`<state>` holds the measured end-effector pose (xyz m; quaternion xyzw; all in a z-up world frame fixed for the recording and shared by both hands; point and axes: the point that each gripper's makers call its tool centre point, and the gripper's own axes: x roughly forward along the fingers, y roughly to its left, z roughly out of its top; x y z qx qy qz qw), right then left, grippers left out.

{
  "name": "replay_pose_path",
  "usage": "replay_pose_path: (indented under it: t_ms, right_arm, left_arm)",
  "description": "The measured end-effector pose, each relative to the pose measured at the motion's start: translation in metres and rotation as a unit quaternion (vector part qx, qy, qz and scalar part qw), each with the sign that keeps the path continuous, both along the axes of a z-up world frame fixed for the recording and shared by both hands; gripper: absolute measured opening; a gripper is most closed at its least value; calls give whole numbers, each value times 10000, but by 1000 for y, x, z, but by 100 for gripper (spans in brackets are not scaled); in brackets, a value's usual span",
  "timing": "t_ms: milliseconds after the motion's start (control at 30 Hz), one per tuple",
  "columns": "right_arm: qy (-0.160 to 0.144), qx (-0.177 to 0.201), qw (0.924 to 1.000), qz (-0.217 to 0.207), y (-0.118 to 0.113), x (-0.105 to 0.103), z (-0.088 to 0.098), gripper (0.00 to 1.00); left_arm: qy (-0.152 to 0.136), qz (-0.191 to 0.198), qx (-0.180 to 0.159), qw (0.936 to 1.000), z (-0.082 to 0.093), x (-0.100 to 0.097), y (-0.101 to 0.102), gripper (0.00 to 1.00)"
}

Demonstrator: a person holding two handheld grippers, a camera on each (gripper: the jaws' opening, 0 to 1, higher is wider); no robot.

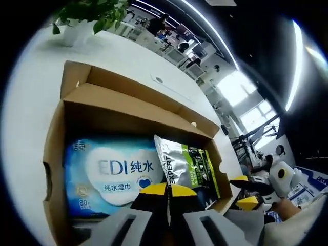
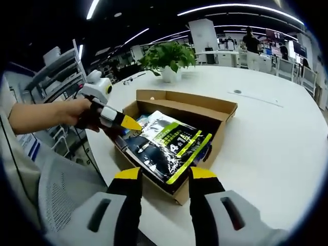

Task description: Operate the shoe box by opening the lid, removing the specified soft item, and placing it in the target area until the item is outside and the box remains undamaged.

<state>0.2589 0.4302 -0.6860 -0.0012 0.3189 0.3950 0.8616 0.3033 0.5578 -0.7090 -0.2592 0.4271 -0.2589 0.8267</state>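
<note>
Brown cardboard shoe box (image 2: 205,130) sits open on the white tabletop (image 2: 277,148); inside it, a black-and-green foil pouch (image 2: 166,141) overlaps a blue wet-wipes pack (image 1: 110,177). Left tongs (image 1: 168,192) are pressed together above the pouch; right tongs (image 2: 165,177) are spread, empty, just outside the box's near corner. Risk: a shallow pinch lets the slick pouch slip, or tongs snag and tear the box wall.

The blue wipes pack (image 1: 110,174) reads "EDI 纯水" and "纯水湿巾"; the silver pouch (image 1: 187,169) "EXPERT"

My white round table (image 2: 277,133) carries the open cardboard shoe box (image 2: 215,134), which sits near the table's edge on my side. Well beyond the box, a potted green plant (image 2: 168,60) in a white pot stands on the same tabletop.
</note>
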Motion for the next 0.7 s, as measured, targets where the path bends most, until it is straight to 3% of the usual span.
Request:
replay_pose_path:
  t_ms: [233,700]
  right_arm:
    - [77,-56,9999,136,11,3,-2,32]
    - [514,-360,9976,309,30,14,-16,34]
  left_arm:
    - [-70,95,19,9999,3,0,12,0]
    - [-121,283,66,9995,0,-3,29,0]
